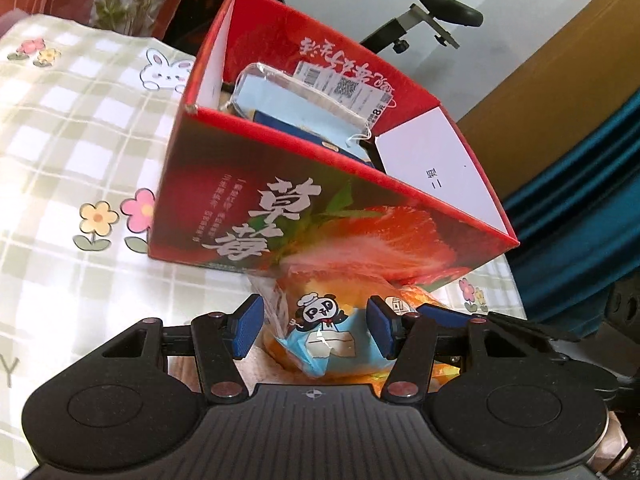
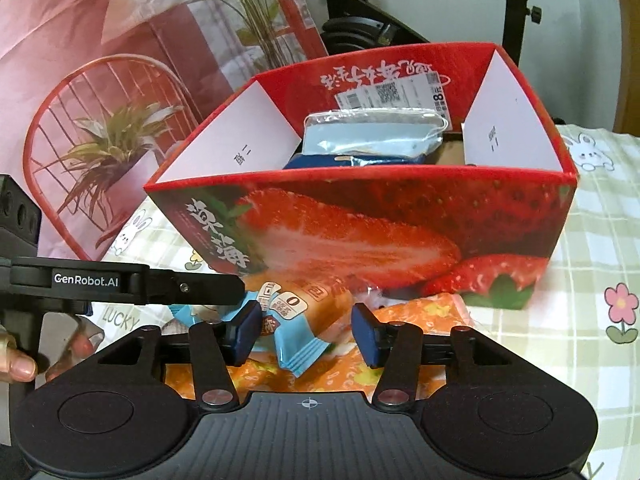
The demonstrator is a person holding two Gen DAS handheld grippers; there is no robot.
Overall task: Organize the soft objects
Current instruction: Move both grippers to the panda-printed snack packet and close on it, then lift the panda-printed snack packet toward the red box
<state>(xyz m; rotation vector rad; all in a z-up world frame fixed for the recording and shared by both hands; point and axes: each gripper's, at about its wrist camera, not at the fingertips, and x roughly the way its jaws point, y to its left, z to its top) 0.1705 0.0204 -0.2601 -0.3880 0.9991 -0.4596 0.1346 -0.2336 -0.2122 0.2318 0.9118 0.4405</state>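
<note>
Bread packet [image 1: 320, 332], blue and orange with a panda print, is lying on the checked cloth [image 1: 80, 128] against the front wall of the red strawberry box [image 1: 304, 220], partly over an orange packet [image 2: 420, 312]. Left gripper [image 1: 316, 330] is sitting with fingers spread either side of the bread packet, pads not pressing. Right gripper [image 2: 302, 330] is likewise showing spread fingers astride its crimped end. A bag of face masks [image 2: 372, 136] is resting inside the box
</note>
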